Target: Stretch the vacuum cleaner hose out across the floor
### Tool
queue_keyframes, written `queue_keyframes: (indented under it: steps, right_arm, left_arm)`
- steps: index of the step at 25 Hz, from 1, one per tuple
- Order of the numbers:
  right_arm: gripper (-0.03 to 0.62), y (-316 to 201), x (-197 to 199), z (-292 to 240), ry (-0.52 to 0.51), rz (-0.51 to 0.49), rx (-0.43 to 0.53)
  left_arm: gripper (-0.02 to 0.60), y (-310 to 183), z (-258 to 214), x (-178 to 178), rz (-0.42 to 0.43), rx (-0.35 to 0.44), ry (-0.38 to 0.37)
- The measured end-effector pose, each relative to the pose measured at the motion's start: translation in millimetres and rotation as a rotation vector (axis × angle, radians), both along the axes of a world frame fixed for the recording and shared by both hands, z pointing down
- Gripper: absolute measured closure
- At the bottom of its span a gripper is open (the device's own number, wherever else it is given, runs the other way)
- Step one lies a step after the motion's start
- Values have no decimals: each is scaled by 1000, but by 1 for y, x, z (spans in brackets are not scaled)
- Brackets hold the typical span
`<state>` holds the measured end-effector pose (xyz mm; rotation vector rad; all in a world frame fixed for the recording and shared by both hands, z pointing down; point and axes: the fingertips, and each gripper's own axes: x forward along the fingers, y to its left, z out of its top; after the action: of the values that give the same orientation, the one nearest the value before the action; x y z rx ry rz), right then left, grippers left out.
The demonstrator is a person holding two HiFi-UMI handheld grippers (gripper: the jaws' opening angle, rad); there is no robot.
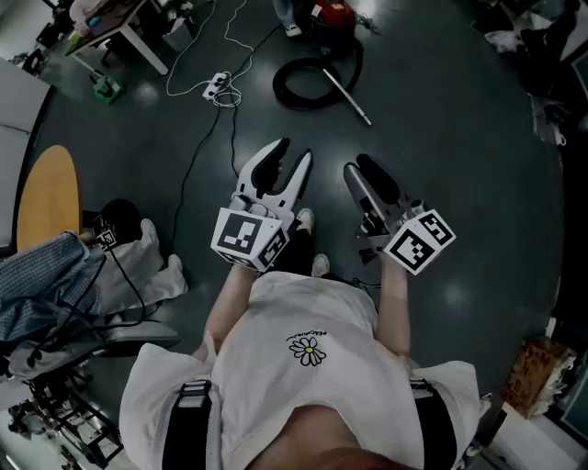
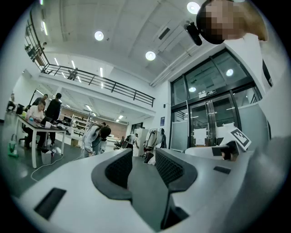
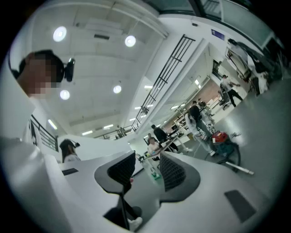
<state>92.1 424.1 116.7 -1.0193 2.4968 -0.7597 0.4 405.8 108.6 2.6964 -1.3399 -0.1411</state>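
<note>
The red vacuum cleaner (image 1: 331, 16) stands at the far end of the dark floor. Its black hose (image 1: 312, 81) lies coiled in a loop in front of it, and the metal wand (image 1: 347, 96) rests across the loop's right side. My left gripper (image 1: 290, 153) and right gripper (image 1: 360, 165) are held level side by side, well short of the hose, both open with nothing between their fingers. In the right gripper view the vacuum (image 3: 219, 136) and wand (image 3: 241, 169) show at the right, beyond the open right gripper (image 3: 148, 166). The left gripper (image 2: 144, 159) looks toward glass doors.
A white power strip (image 1: 218, 85) with cables lies left of the hose. A white table (image 1: 119, 32) stands at the far left. A wooden board (image 1: 48, 197), a seated person (image 1: 55, 275) and a chair base (image 1: 64, 422) crowd the near left. A box (image 1: 537, 372) sits at the right.
</note>
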Motion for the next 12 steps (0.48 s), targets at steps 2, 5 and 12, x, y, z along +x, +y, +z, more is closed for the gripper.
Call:
queue_keyframes:
  steps: [2,5,12]
  right_arm:
    - [411,-19,2,8,64,43,10]
    - [414,-60,11,20,117,126,-27]
    - [577,-191,22,27,342,321,1]
  left_arm:
    - [436,-19,3,-2,-9,3,12]
    - [436,-56,10,-5,-18,4,23]
    - [574,-192,23,-35,-106,-26,8]
